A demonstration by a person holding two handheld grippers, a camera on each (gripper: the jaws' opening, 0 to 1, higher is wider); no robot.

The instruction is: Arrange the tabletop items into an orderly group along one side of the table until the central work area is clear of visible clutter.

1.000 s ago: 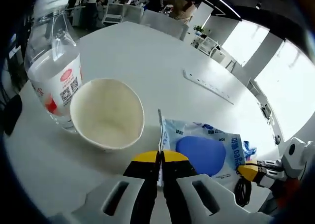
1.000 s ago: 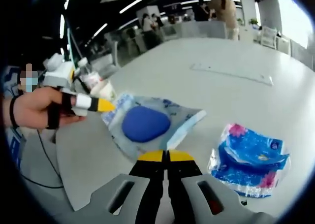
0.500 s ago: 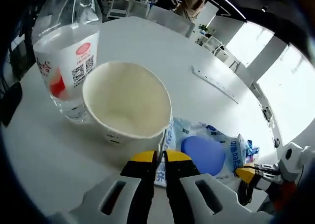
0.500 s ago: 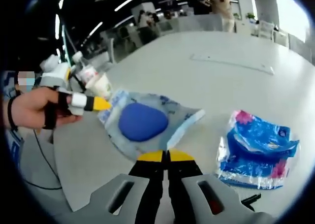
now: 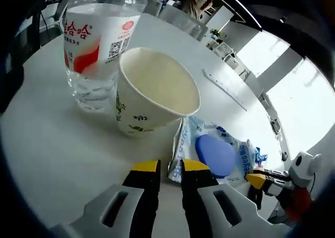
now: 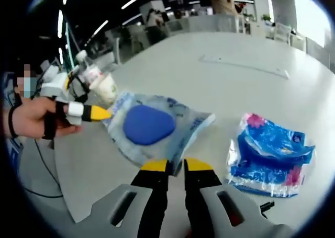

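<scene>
A clear bag holding a blue oval pad lies on the white table, right beside a paper cup and a water bottle. My left gripper stands open by a narrow gap, the bag's edge still between its jaws. In the right gripper view the same bag lies ahead, its near corner between the slightly parted jaws of my right gripper. A hand holds the left gripper at the bag's far-left edge. The right gripper comes in at lower right of the left gripper view.
A blue tissue packet lies to the right of the bag. A white power strip rests farther across the table. The cup and bottle stand near the table's left edge. People and chairs are in the background.
Both grippers carried the bag toward the cup and bottle, until it lay beside the cup. Both pairs of jaws, shut on the bag before, have parted a little.
</scene>
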